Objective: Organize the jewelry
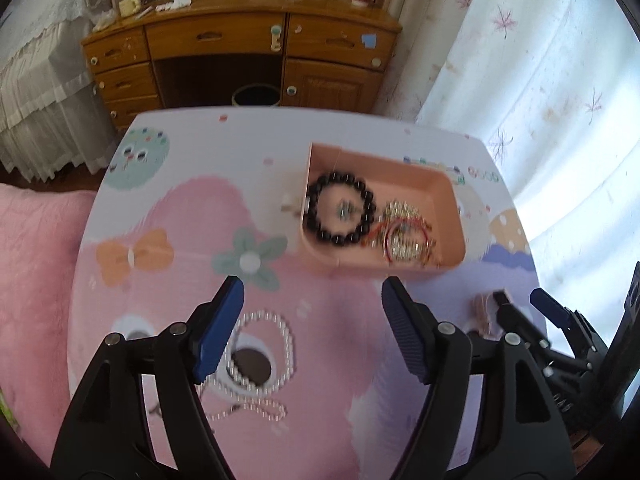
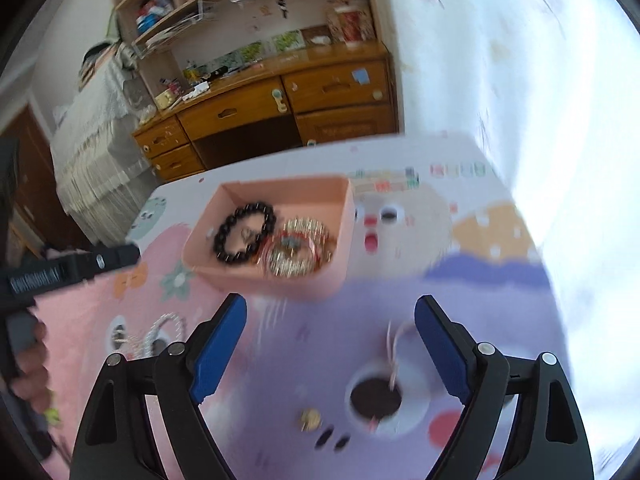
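A pink tray (image 1: 380,267) (image 2: 276,285) sits on the cartoon-print table (image 1: 168,216). It holds a black bead bracelet (image 1: 340,209) (image 2: 245,233) and gold and red bangles (image 1: 405,233) (image 2: 298,252). A pearl necklace (image 1: 262,360) (image 2: 168,325) lies on the table below my left gripper (image 1: 314,282), which is open with nothing between its fingers. My right gripper (image 2: 330,299) is open too, hovering over a thin pink cord (image 2: 394,354) and a small gold piece (image 2: 310,420) on the table. In the left wrist view the right gripper (image 1: 520,298) shows beside the cord (image 1: 482,309).
A wooden desk (image 1: 240,40) (image 2: 280,96) with drawers stands beyond the table, with a dark bin (image 1: 256,96) under it. A light curtain (image 1: 552,80) hangs on the right. Pink bedding (image 1: 32,264) lies left of the table. A hand (image 2: 28,372) holds the left gripper's handle.
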### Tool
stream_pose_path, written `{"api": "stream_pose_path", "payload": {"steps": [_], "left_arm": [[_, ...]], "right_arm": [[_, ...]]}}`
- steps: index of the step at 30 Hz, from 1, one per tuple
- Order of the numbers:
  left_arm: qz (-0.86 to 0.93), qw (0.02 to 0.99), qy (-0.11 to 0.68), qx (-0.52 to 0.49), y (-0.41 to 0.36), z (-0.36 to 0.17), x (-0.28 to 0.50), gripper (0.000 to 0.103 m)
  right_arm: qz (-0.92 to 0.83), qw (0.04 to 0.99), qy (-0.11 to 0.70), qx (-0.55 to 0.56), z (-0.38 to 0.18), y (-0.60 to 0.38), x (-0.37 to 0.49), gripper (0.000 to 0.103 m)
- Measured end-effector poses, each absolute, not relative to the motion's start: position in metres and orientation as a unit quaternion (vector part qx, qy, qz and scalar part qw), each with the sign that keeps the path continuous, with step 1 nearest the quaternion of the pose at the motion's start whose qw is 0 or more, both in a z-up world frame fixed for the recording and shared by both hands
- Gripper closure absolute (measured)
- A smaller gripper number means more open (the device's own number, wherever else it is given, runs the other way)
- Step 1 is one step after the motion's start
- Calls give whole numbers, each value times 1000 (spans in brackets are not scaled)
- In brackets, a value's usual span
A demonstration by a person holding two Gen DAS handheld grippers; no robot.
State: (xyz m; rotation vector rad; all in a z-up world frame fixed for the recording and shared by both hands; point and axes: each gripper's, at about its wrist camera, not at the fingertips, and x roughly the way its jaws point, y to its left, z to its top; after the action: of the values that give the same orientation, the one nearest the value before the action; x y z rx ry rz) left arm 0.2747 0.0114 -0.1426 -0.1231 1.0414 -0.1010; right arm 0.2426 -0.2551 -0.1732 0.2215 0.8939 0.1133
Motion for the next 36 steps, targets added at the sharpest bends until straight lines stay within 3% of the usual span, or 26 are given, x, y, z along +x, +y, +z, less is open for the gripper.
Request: {"api": "stream_pose_path", "payload": {"steps": [4,15,25,30,36], "left_arm": [[-55,849,521,-63,4,-159,243,32],[-116,821,559,-23,-59,-189,186,32],[-157,838,521,35,-124,-201,178,32],[-159,843,512,47,-138,-212,189,37],[-168,838,515,59,-153,-228,200,53]], "right_arm": [[51,867,463,177,-191,-280,216,14],[16,830,512,218,-220,-322,170,13],[25,838,521,158,-223,-334,167,13],[54,853,515,66,-227,-322,166,26],[119,861,492,-54,-241,-299,161,42]]}}
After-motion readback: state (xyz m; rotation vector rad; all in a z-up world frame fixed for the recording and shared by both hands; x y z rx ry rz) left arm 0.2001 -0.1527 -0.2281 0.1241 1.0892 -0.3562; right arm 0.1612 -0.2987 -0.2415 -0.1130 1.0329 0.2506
